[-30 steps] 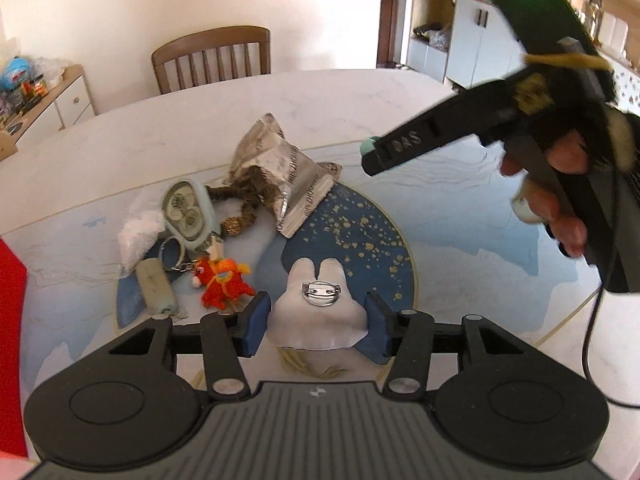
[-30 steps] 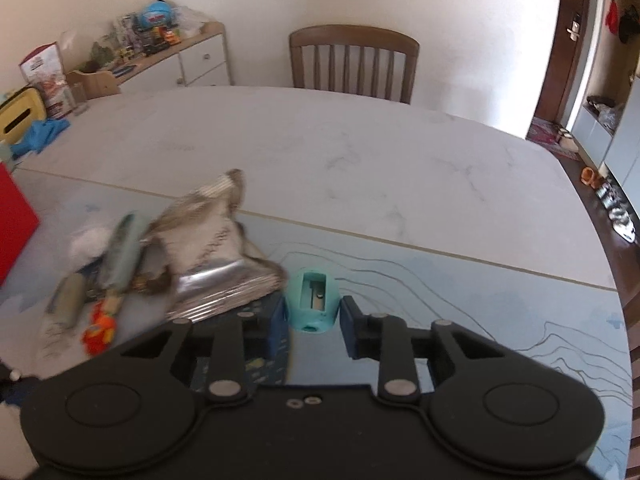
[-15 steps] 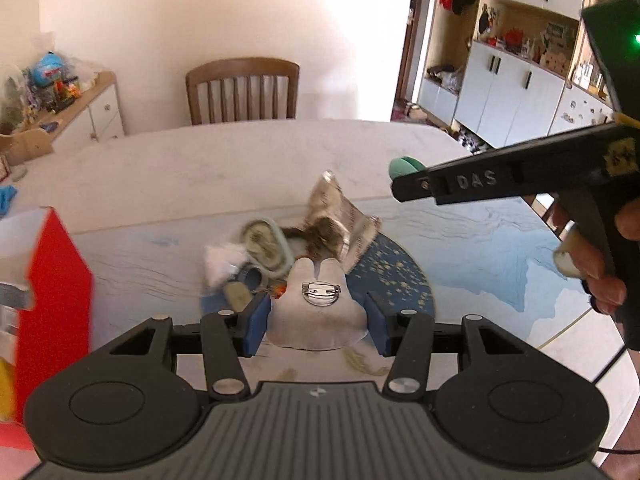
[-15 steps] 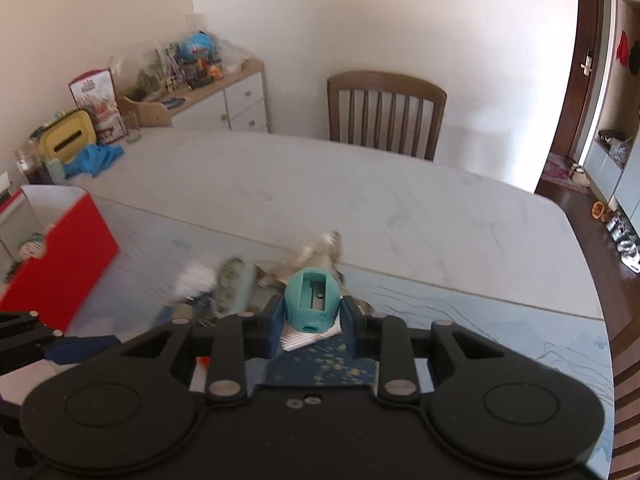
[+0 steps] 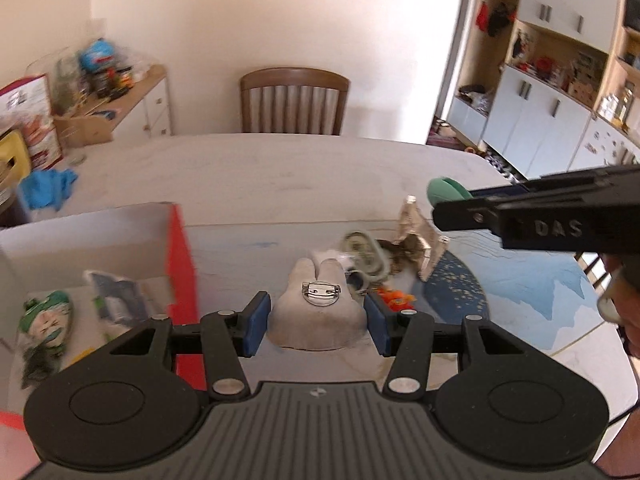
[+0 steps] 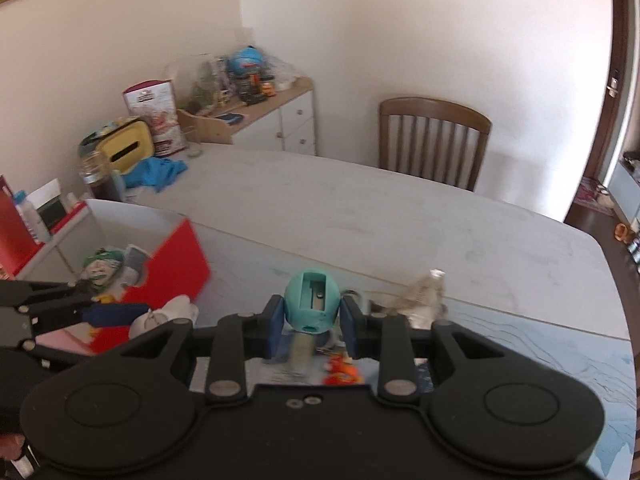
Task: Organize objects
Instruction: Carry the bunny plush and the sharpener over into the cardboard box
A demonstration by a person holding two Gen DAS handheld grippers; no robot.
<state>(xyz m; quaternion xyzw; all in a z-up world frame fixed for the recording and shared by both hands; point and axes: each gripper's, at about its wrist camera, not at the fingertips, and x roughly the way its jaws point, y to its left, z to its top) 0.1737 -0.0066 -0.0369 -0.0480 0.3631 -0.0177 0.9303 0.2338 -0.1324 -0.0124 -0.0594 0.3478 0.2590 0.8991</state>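
My left gripper is shut on a white rabbit-shaped brooch whose metal pin back faces the camera. It hangs in the air just right of the red box. My right gripper is shut on a teal egg-shaped pencil sharpener, also off the table. In the left wrist view the sharpener shows at the right, at the tip of the right gripper. The box's white inside holds a green-hatted figure and a printed packet.
A pile lies on the blue mat: a foil packet, an oval tin and an orange toy. A chair stands at the table's far side. A blue cloth and a jar are at the far left.
Both grippers have risen and swung left with their objects. The red box has come into view at the left, and the pile now sits further right and further off.
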